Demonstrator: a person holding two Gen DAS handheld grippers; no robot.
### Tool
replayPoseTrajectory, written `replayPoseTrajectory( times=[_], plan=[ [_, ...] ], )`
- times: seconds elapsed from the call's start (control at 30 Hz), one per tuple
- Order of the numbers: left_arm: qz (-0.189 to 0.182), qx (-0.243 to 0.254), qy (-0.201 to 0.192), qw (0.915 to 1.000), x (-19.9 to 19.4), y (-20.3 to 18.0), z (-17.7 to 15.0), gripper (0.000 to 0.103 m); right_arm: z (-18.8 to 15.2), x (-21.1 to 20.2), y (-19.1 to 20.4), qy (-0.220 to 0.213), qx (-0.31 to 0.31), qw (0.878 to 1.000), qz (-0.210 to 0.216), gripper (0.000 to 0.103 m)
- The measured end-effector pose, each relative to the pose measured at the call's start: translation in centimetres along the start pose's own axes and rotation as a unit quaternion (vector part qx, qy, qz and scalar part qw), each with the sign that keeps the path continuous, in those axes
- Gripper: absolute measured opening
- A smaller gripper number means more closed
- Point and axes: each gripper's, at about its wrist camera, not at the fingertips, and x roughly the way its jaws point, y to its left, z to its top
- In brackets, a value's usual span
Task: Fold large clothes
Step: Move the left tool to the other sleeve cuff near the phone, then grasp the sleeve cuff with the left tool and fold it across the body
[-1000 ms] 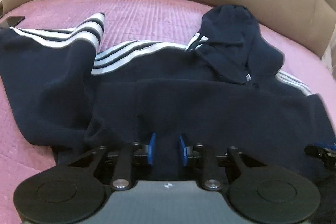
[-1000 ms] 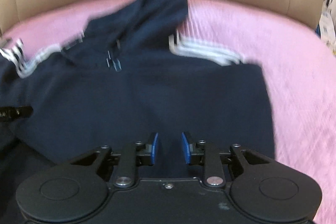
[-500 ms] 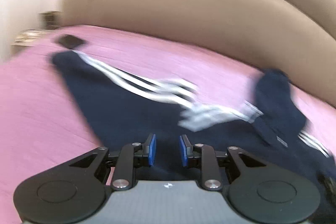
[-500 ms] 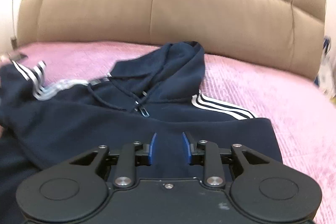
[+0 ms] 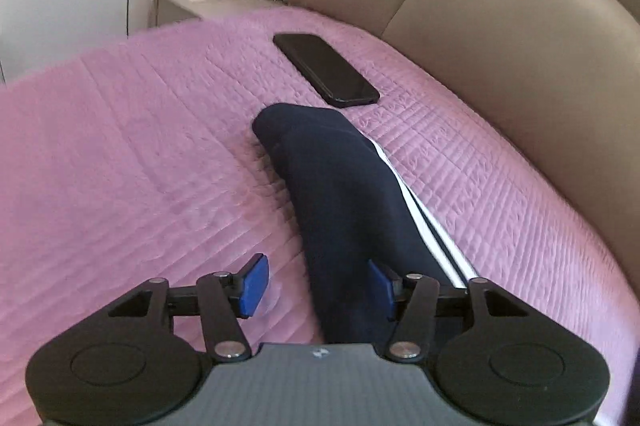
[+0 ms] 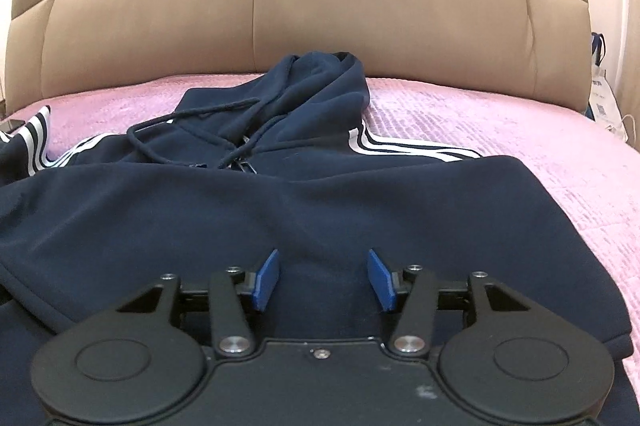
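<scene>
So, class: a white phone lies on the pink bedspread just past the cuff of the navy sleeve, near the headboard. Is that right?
Not quite. The phone is black, not white, as the left wrist view shows. The rest holds: it lies on the pink bedspread just past the cuff of the navy sleeve, near the headboard.

A second ago the left gripper (image 5: 316, 284) faced the hoodie's (image 6: 280, 218) body with jaws nearly together; it has since swung out along the sleeve (image 5: 340, 194), whose cuff now lies just short of a black phone (image 5: 326, 68), and its jaws are opening astride the sleeve; the right gripper (image 6: 324, 280) has tipped slightly, its jaws opening above the folded body, the hood (image 6: 320, 82) now sharp.
</scene>
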Motion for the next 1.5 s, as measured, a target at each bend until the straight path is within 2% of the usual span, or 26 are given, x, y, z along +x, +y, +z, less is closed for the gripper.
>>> replayPoseTrajectory(
  times=[0.07,0.13,0.17,0.2,0.27,0.37,0.47,0.63,0.73,0.83,0.87,0.93,0.97,1.0,1.03,1.07,1.1,1.13,1.17,1.2,1.3,1.37,1.5],
  plan=[
    [-0.004,-0.020,0.011,0.9997,1.3,0.3,0.2,0.065,-0.2,-0.2,0.3,-0.002,-0.002,1.000,0.000,0.063],
    [0.001,-0.017,-0.002,0.9999,1.8,-0.3,0.3,0.064,-0.2,-0.2,0.4,-0.004,-0.004,1.000,-0.001,0.063],
    [0.010,-0.005,-0.002,0.9999,2.0,-0.9,0.4,0.044,-0.3,-0.2,0.3,-0.005,-0.003,1.000,0.000,0.064],
    [0.018,0.008,-0.001,0.9998,1.9,-1.4,0.4,0.004,-0.3,-0.2,0.4,-0.006,-0.004,1.000,-0.001,0.064],
    [0.005,0.017,0.007,0.9998,1.7,-2.2,0.5,0.005,-0.4,-0.3,0.4,-0.007,-0.004,1.000,-0.001,0.064],
    [-0.004,0.046,-0.021,0.9987,-1.3,-3.6,-0.3,0.005,-0.4,-0.2,0.1,-0.006,0.001,1.000,0.003,0.064],
    [-0.041,0.077,-0.048,0.9951,-6.1,-5.3,-1.6,0.005,-0.3,-0.2,0.1,-0.006,0.003,1.000,0.006,0.064],
    [-0.113,0.132,-0.088,0.9808,-15.7,-8.1,-5.6,0.005,0.0,-0.2,0.0,0.000,0.005,1.000,0.007,0.064],
    [-0.141,0.194,-0.116,0.9639,-20.9,-11.3,-8.7,0.005,0.5,-0.1,-0.1,0.011,0.009,1.000,0.010,0.064],
    [-0.168,0.279,-0.157,0.9324,-26.2,-15.8,-13.4,0.005,1.9,-0.6,-0.9,0.047,0.018,0.998,0.028,0.063],
    [-0.181,0.313,-0.173,0.9160,-28.1,-17.5,-15.7,0.005,2.5,-1.2,-1.5,0.060,0.029,0.997,0.040,0.060],
    [-0.198,0.381,-0.214,0.8776,-31.3,-20.0,-20.3,0.005,3.6,-4.0,-3.4,0.057,0.067,0.994,0.059,0.059],
    [-0.206,0.428,-0.235,0.8479,-32.9,-21.5,-23.9,0.005,4.0,-5.2,-4.2,0.048,0.077,0.994,0.059,0.060],
    [-0.216,0.461,-0.242,0.8259,-33.7,-22.4,-26.5,0.005,4.3,-6.6,-5.0,0.038,0.083,0.994,0.057,0.061],
    [-0.230,0.500,-0.241,0.7998,-34.4,-23.2,-30.0,0.007,4.6,-7.9,-5.8,0.031,0.087,0.994,0.052,0.062],
    [-0.242,0.529,-0.220,0.7829,-34.4,-23.8,-33.3,0.012,4.7,-8.8,-6.6,0.028,0.089,0.995,0.047,0.064],
    [-0.251,0.548,-0.192,0.7743,-34.2,-24.1,-35.7,0.018,4.7,-9.4,-7.2,0.028,0.089,0.995,0.041,0.065],
    [-0.253,0.563,-0.150,0.7727,-33.4,-24.0,-38.5,0.023,4.7,-9.8,-7.8,0.031,0.086,0.995,0.034,0.066],
    [-0.249,0.568,-0.116,0.7759,-32.6,-23.6,-40.5,0.032,4.6,-9.8,-8.2,0.038,0.082,0.995,0.028,0.068],
    [-0.243,0.566,-0.084,0.7833,-31.4,-22.5,-42.3,0.033,4.5,-9.7,-8.5,0.049,0.076,0.995,0.027,0.068],
    [-0.221,0.541,-0.036,0.8104,-30.4,-18.8,-44.4,0.032,4.6,-8.9,-8.3,0.072,0.059,0.995,0.043,0.073],
    [-0.207,0.516,-0.013,0.8308,-30.0,-16.2,-43.3,0.034,5.0,-8.6,-7.8,0.078,0.054,0.994,0.059,0.078],
    [-0.162,0.479,-0.016,0.8625,-30.0,-12.6,-39.1,0.040,6.3,-7.8,-7.7,0.086,0.094,0.988,0.085,0.080]
  ],
)
